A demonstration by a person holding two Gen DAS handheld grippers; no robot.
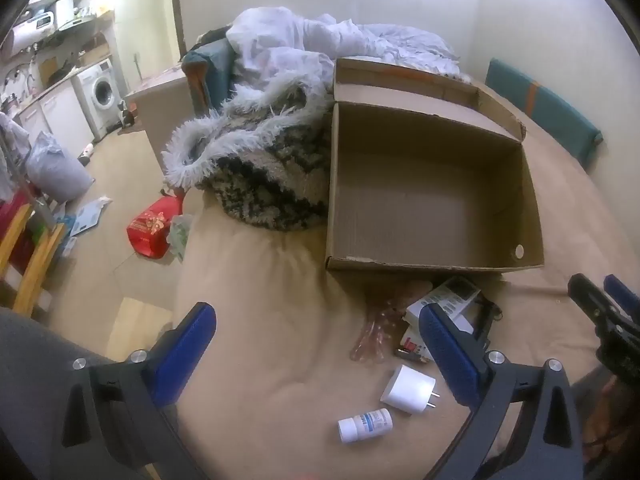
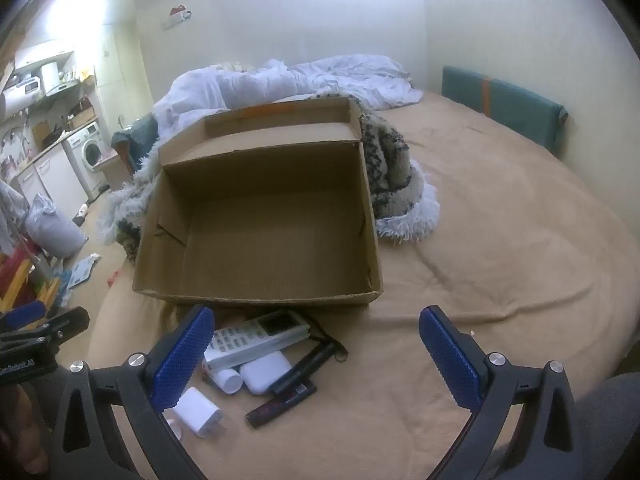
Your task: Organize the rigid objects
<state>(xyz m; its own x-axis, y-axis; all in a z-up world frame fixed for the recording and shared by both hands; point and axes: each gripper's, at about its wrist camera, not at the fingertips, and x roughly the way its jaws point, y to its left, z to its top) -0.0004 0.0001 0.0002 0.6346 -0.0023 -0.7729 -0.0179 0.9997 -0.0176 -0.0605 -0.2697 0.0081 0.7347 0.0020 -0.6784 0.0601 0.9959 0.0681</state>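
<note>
An empty cardboard box (image 1: 424, 196) (image 2: 260, 236) lies open on the tan bed. Just in front of it sits a small heap: a white remote control (image 2: 256, 334), a white case (image 2: 266, 371), a black tube (image 2: 308, 364), a dark flat pack (image 2: 282, 402), a white pill bottle (image 1: 365, 424) (image 2: 226, 380) and a white plug charger (image 1: 409, 389) (image 2: 198, 412). My left gripper (image 1: 316, 356) hovers open over the bed, left of the charger. My right gripper (image 2: 316, 360) is open above the heap, nothing between its fingers. Each gripper shows at the edge of the other view.
A fluffy patterned blanket (image 1: 260, 168) and a white duvet (image 2: 280, 80) press against the box's far side. A teal cushion (image 2: 504, 100) leans on the wall. On the floor at left lie a red bag (image 1: 154, 226), a grey sack (image 1: 58, 168) and a yellow wooden frame (image 1: 28, 256).
</note>
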